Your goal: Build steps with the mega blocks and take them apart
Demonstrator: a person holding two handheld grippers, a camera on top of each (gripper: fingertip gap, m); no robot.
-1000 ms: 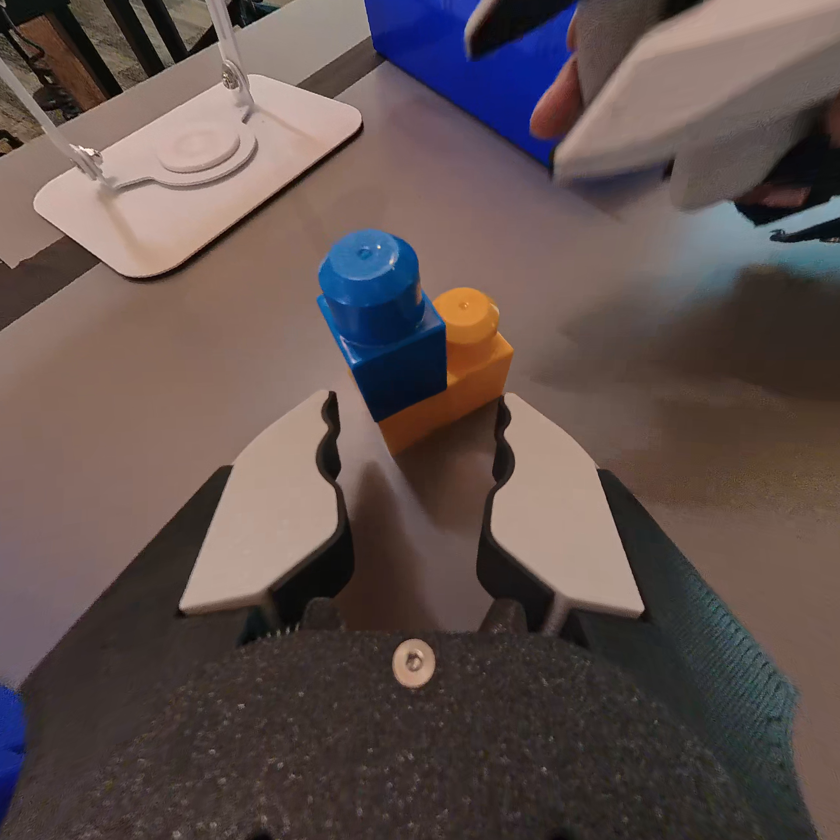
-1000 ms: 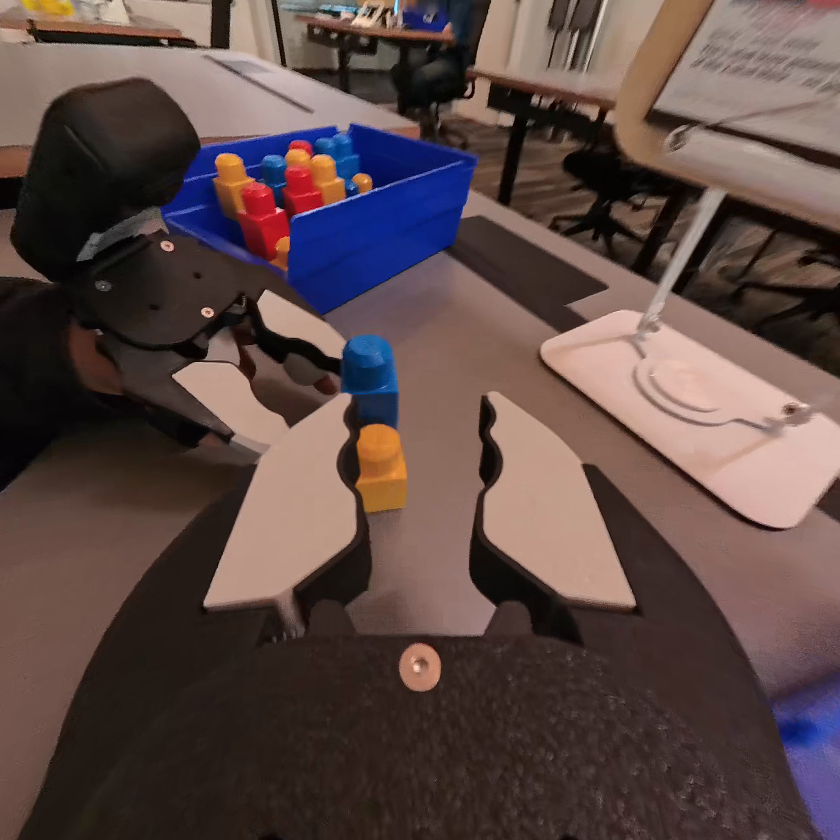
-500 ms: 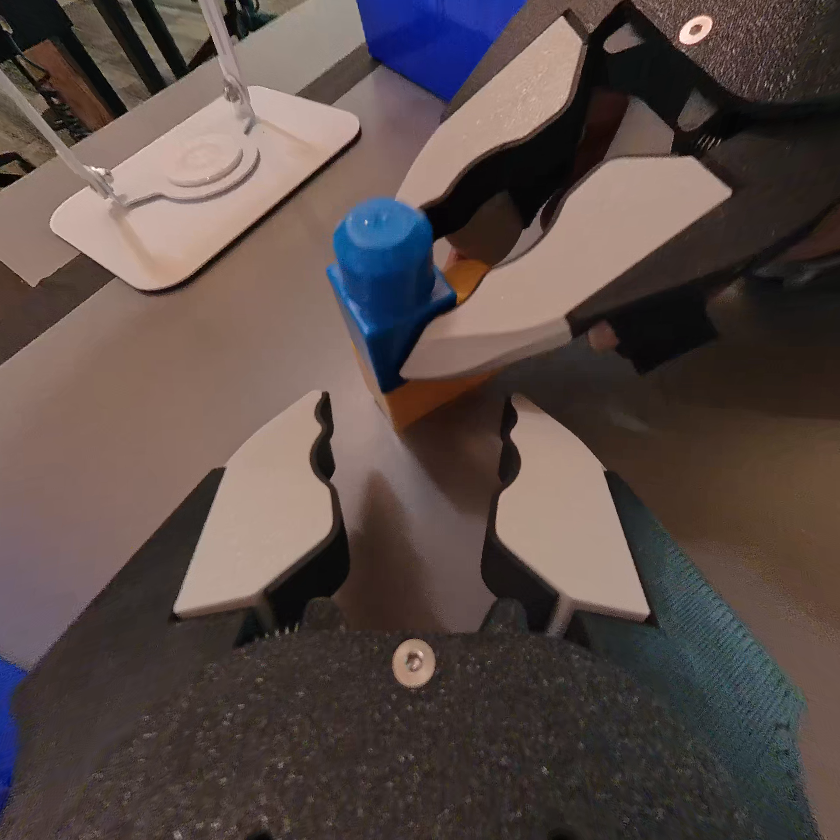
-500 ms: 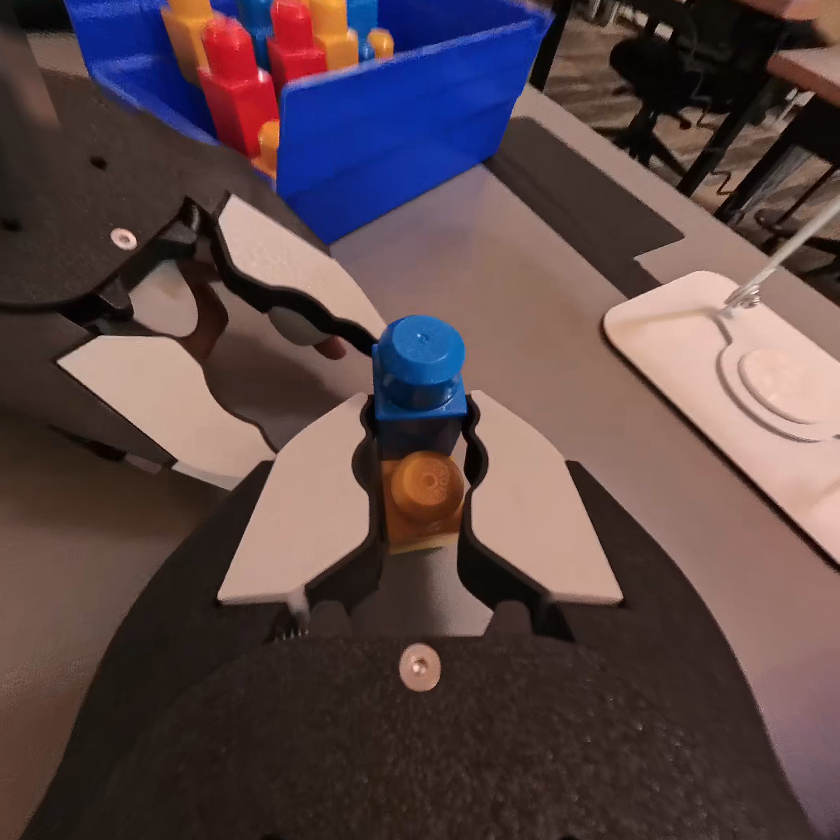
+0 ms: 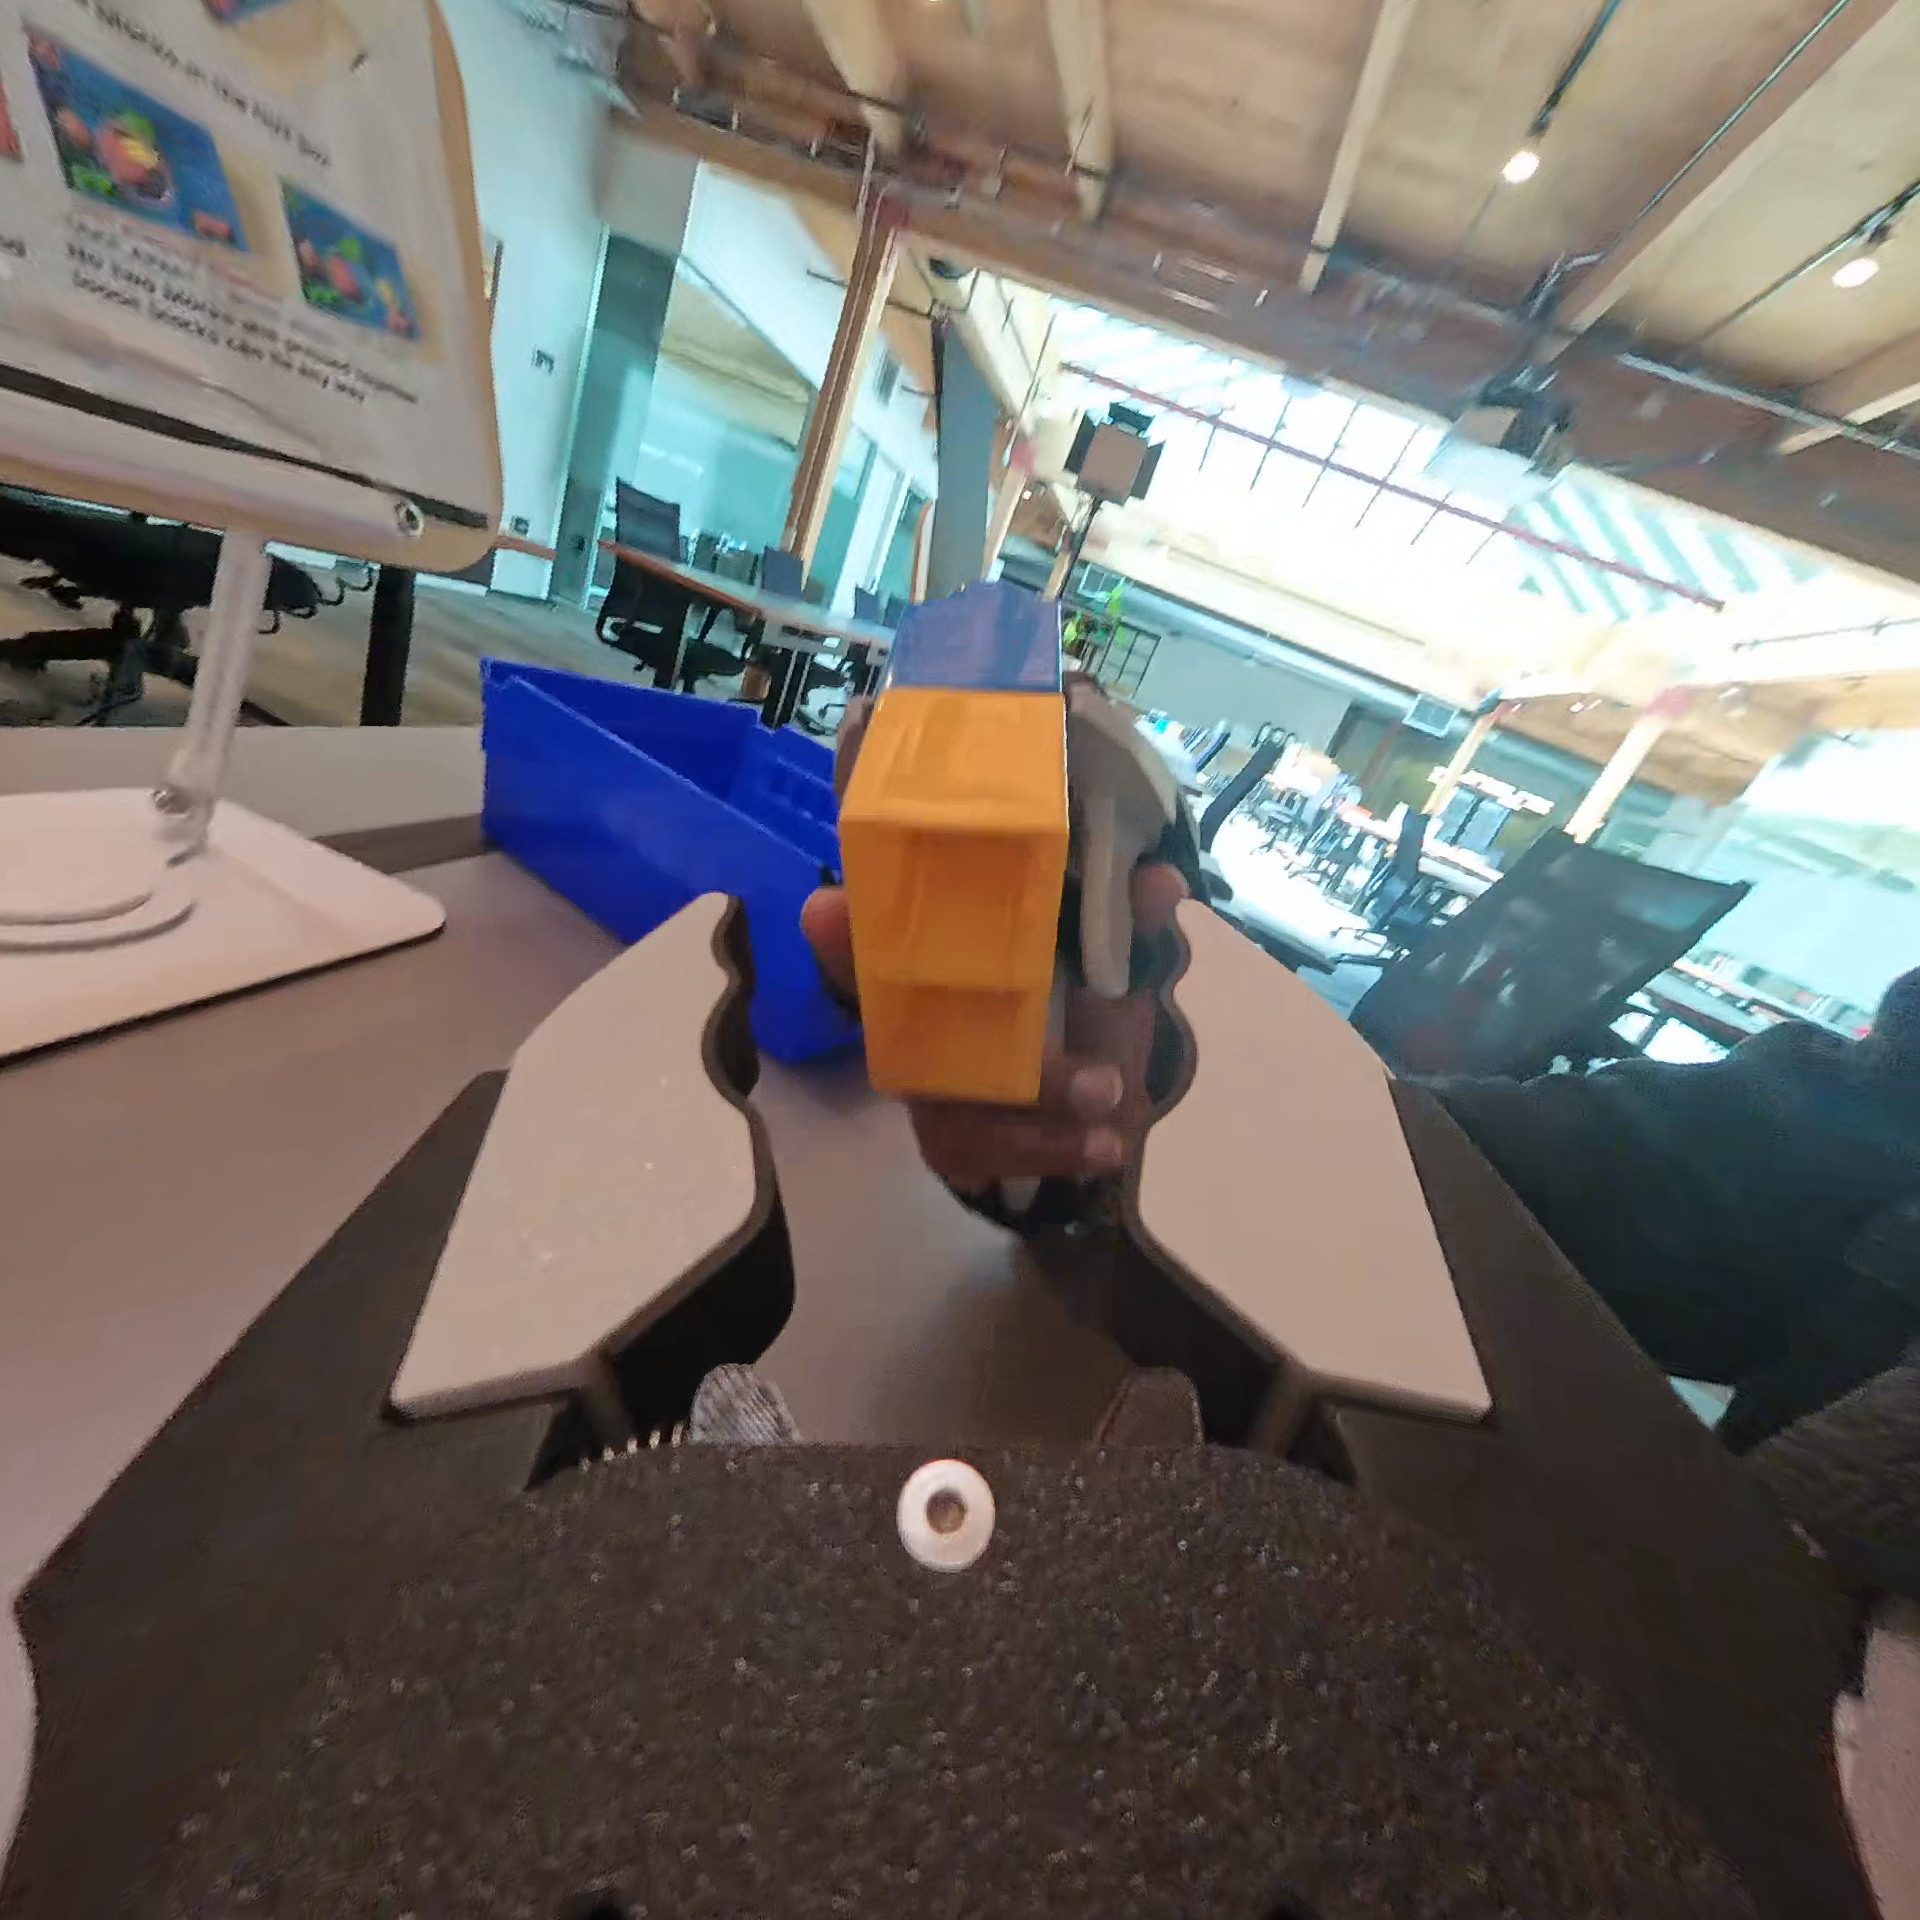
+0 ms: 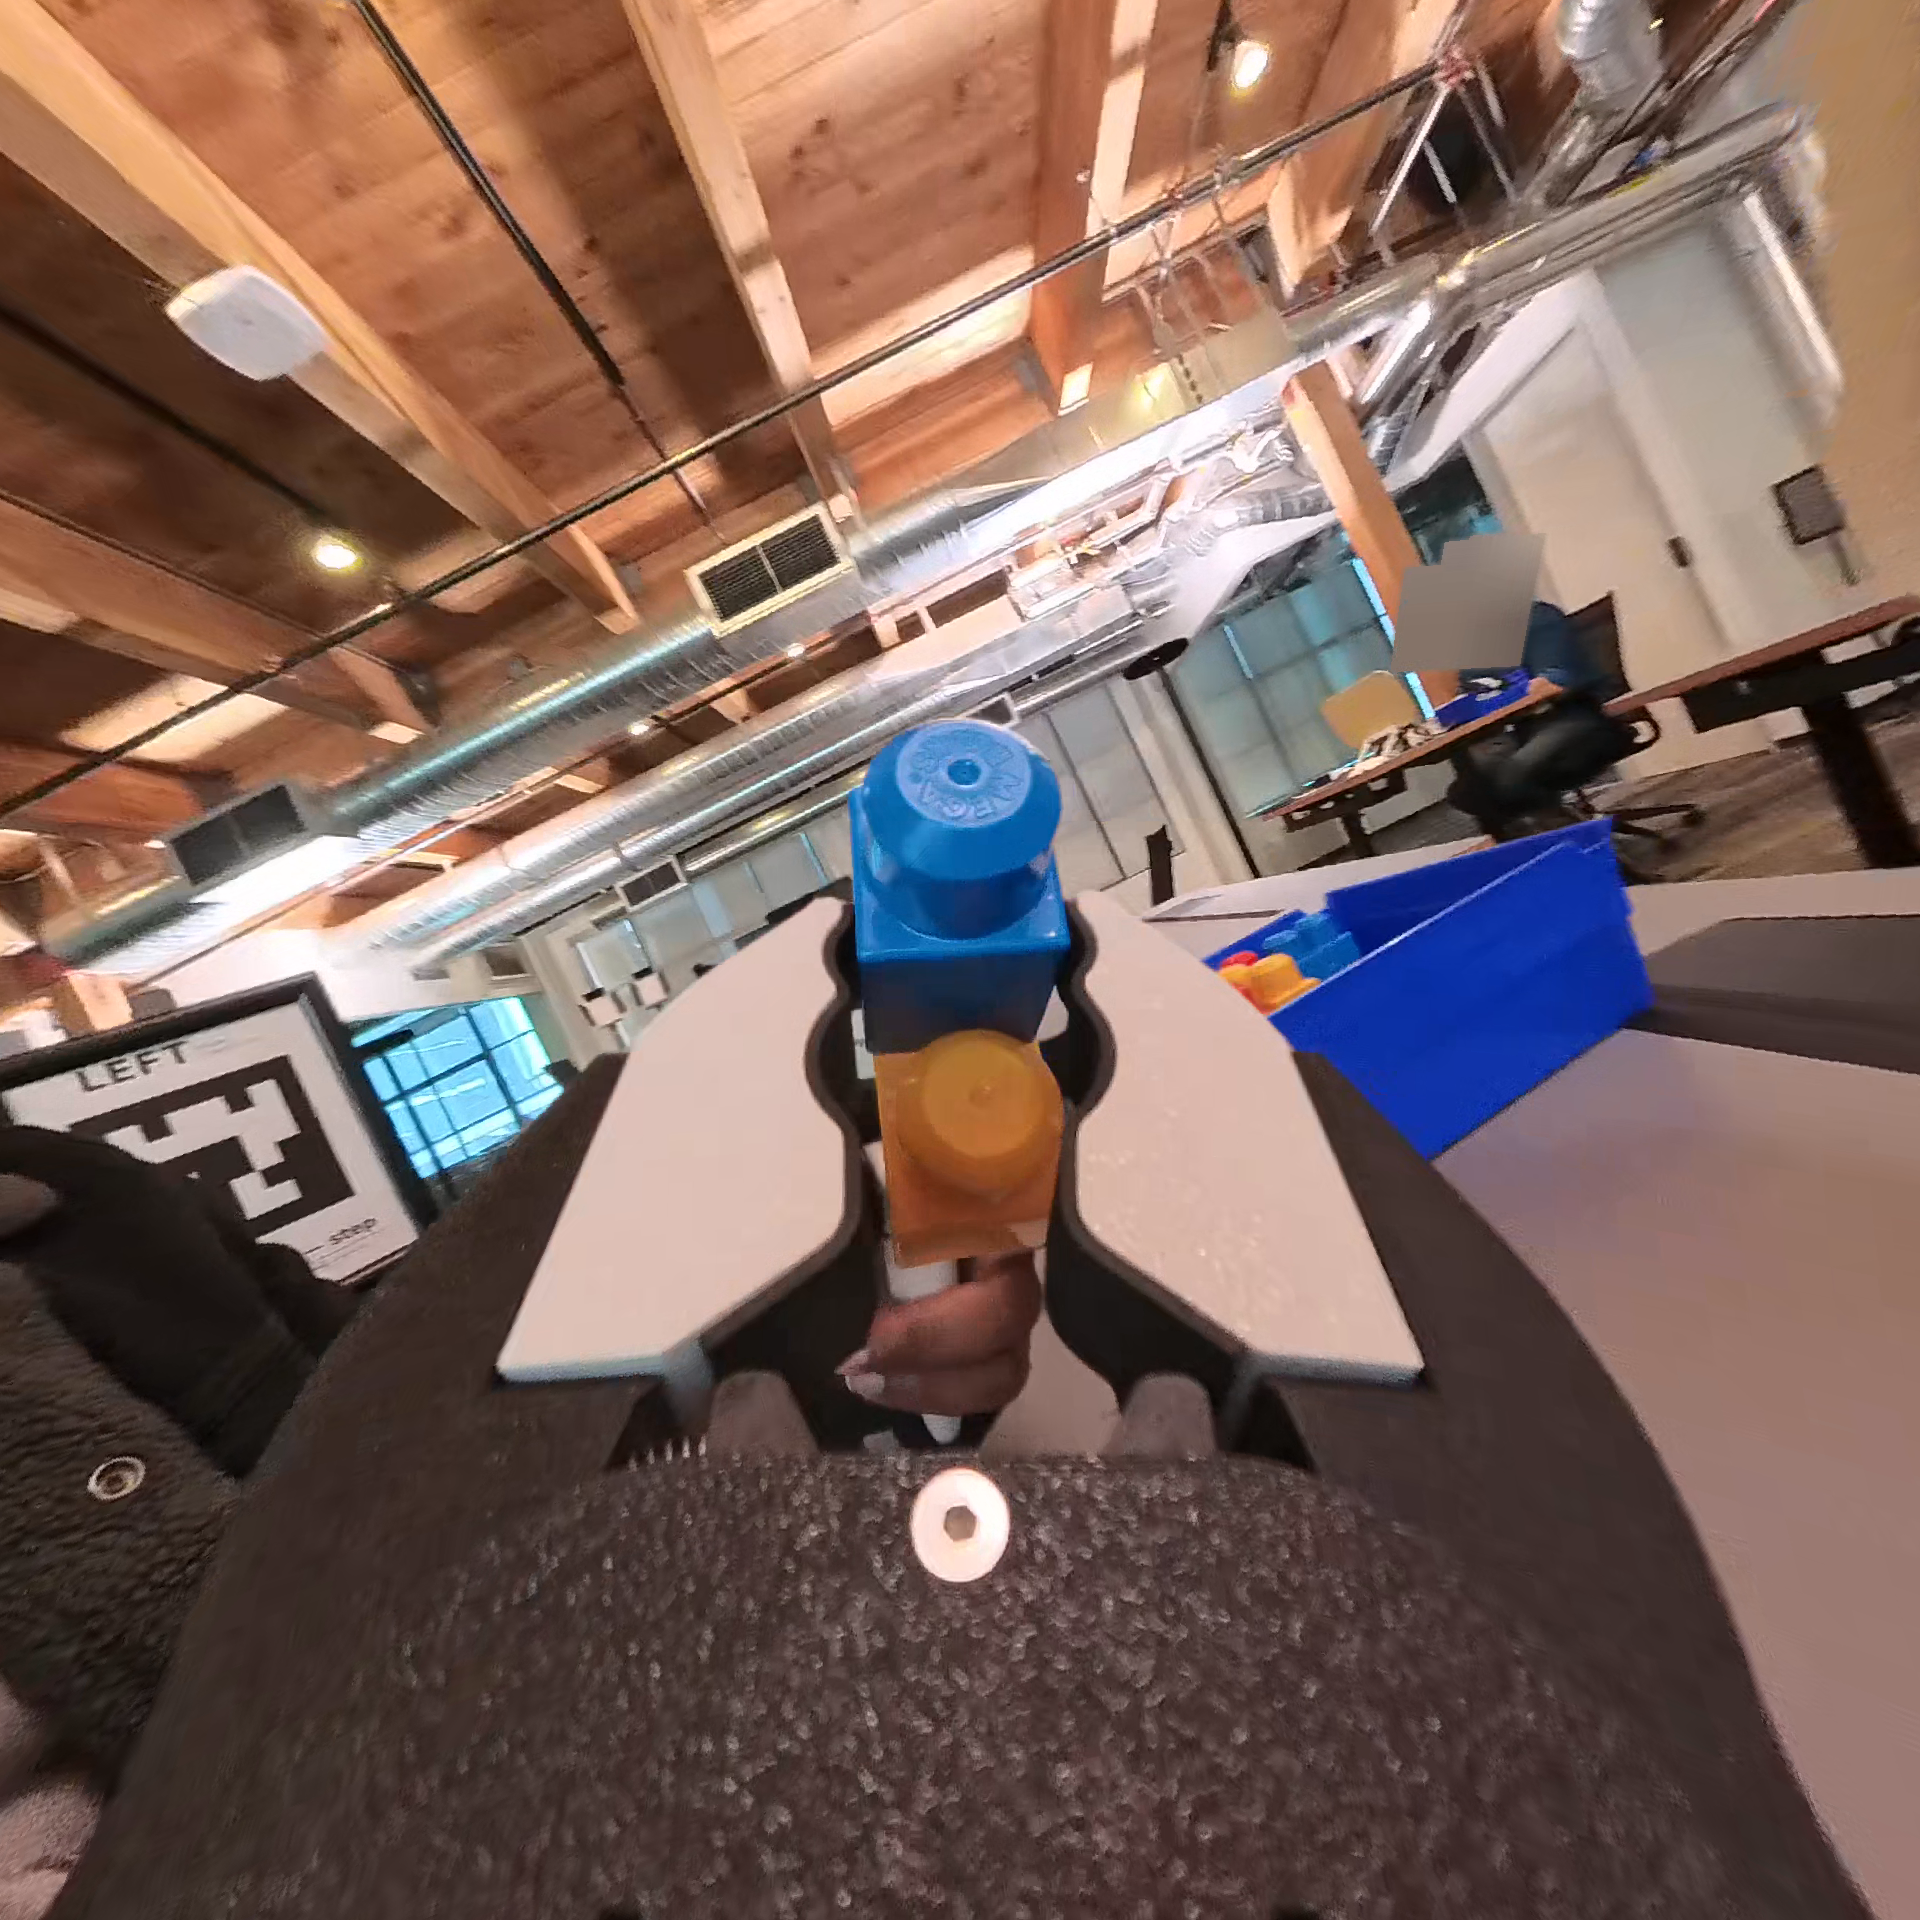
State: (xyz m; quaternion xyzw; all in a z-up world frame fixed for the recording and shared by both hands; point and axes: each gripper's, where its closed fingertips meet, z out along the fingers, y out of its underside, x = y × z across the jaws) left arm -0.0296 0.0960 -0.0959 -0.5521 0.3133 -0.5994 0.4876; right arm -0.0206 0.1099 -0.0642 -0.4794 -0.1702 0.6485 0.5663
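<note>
Above the surface (image 5: pixel 260 1143), the right tool (image 6: pixel 961 1023) was clamped on the blue block (image 6: pixel 961 935) stacked on the orange block (image 6: pixel 971 1143), left tool (image 5: pixel 956 1023) open and empty beneath; a loose stud joint could drop the orange one.

Grey table (image 5: pixel 260 1122) — blue bin (image 5: pixel 644 821), apparently a white stand base (image 5: pixel 208 914).

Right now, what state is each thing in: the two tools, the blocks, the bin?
Right tool: shut on the block stack, lifted off the table.
Left tool: open, empty, facing the stack's underside.
Blue block: stacked on the orange block.
Blue bin: open-topped, blocks inside.
</note>
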